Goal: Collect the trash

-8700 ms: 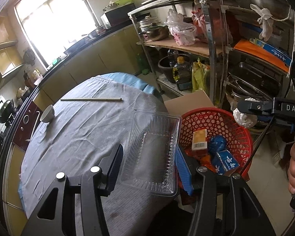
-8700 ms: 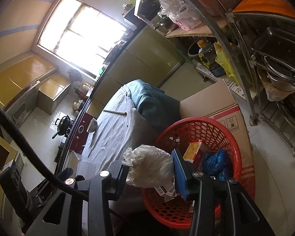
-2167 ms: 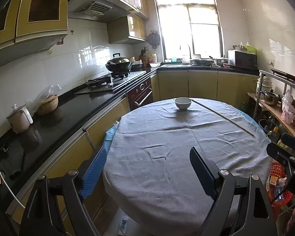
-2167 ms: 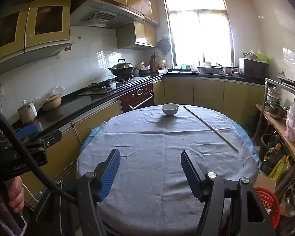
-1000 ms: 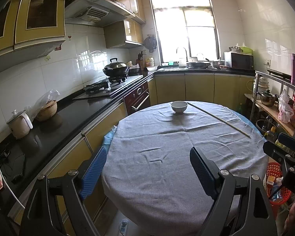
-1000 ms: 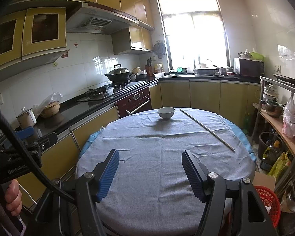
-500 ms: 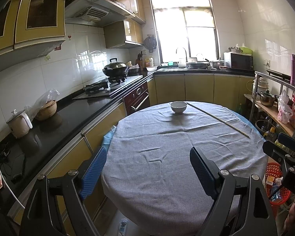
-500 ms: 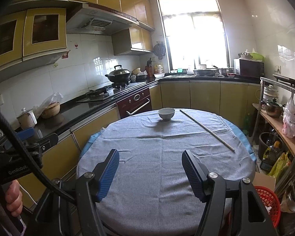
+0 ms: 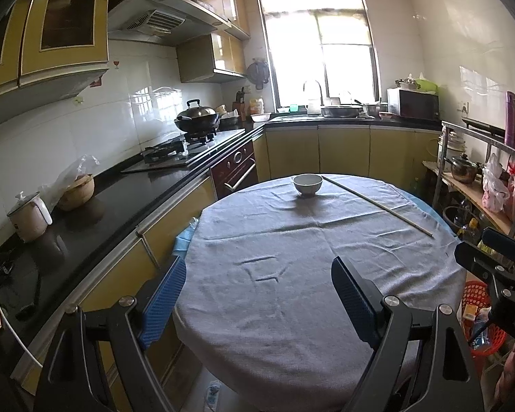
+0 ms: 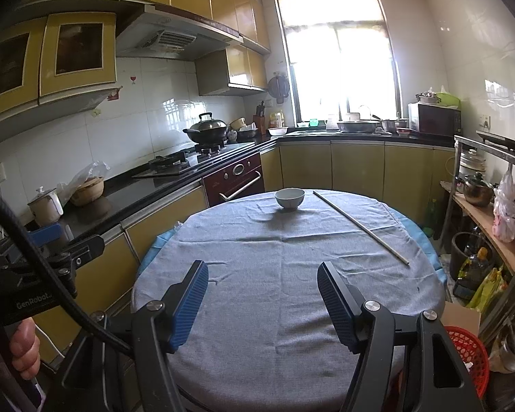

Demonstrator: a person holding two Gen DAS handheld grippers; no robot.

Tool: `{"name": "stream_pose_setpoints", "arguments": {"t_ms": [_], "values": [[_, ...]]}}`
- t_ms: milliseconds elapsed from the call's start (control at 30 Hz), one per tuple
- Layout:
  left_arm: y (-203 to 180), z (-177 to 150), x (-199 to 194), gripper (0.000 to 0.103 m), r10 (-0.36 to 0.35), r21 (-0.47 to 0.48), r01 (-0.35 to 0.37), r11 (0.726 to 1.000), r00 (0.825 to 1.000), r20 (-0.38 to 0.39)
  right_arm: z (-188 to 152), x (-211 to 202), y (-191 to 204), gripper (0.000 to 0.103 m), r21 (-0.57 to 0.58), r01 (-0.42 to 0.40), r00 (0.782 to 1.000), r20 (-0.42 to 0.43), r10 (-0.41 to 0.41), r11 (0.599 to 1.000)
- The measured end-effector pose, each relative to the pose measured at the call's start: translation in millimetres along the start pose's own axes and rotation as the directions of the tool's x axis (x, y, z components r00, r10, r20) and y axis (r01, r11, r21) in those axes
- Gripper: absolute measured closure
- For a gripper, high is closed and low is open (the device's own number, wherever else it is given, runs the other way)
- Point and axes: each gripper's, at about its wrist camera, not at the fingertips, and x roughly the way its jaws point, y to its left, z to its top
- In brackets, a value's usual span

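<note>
both grippers' jaws empty now

Partly hidden trash basket
The red basket (image 10: 468, 357) sits half behind the gripper arm; its contents (image 9: 472, 312) are too small to identify.

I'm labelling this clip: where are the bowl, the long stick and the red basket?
bowl (image 10: 289, 198), right wrist view, its front wall.
long stick (image 10: 360, 226), right wrist view, mid-length.
red basket (image 10: 470, 345), right wrist view, its rim.
</note>
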Motion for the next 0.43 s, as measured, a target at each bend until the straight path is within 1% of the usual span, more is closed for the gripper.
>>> {"name": "stream_pose_setpoints", "arguments": {"t_ms": [267, 400, 433], "values": [[-6.1, 3.4, 21.7, 0.016, -0.015, 0.0, 0.015, 1.0, 1.0, -0.021, 0.2, 19.4, -12.1, 0.033, 0.0, 0.018, 0.999, -0.034, -0.018, 1.0], [-10.7, 0.4, 48.3, 0.016, -0.033, -0.007, 0.033, 0.999, 0.998, -0.056, -2.3, 40.5, -28.3, 0.033, 0.02, 0.032, 0.997, -0.068, -0.03, 0.999], [-12.2, -1.3, 60.5, 0.016, -0.039, -0.01, 0.039, 0.999, 0.996, -0.077, -4.2, 50.5, -36.1, 0.031, 0.029, 0.045, 0.996, -0.081, -0.042, 0.999]]}}
